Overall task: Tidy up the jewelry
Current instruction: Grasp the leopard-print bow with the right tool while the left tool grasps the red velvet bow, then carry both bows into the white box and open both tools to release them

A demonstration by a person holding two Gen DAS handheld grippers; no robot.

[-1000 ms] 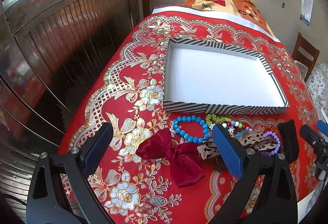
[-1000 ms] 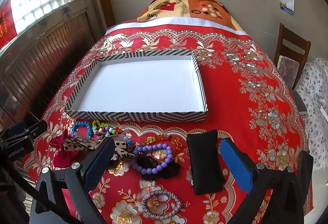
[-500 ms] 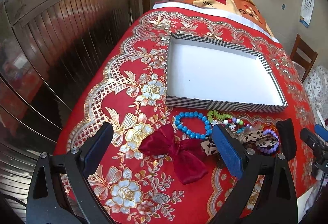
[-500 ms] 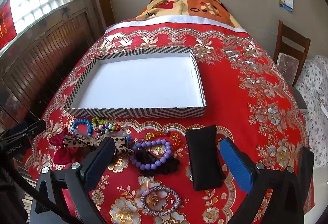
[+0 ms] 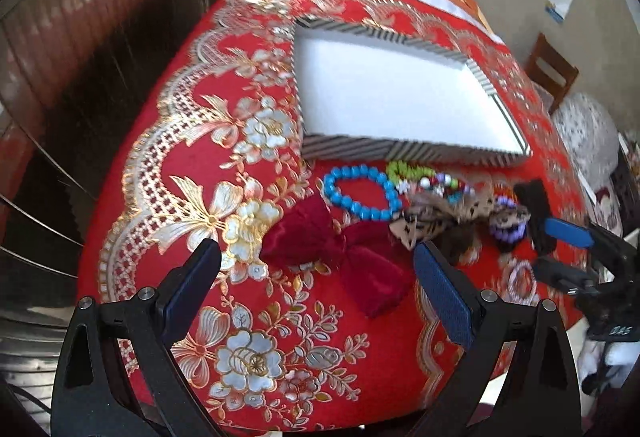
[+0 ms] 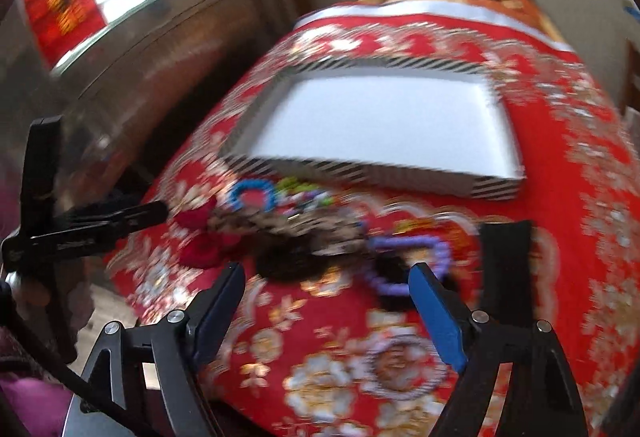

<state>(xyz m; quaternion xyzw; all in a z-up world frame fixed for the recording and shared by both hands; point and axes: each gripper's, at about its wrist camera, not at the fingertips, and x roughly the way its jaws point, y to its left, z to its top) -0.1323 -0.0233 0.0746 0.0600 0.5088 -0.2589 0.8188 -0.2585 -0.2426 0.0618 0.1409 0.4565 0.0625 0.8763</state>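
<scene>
Left tool (image 5: 316, 273): jaws wide, empty, over the red bow (image 5: 340, 257).
Right tool (image 6: 326, 291): jaws closing, nothing gripped, above the purple bead bracelet (image 6: 416, 257).
Jewelry: heaped on the worktop (image 5: 192, 165), just before the striped tray (image 5: 400, 149).
Tray: empty.

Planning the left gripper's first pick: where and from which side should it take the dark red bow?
Grip the dark red bow at its pinched centre knot, coming from above, one finger on each side of the waist. It lies flat on the tablecloth; the knot is the narrowest, firmest part, while the satin loops would likely crush. The left gripper is open and holds nothing.
</scene>
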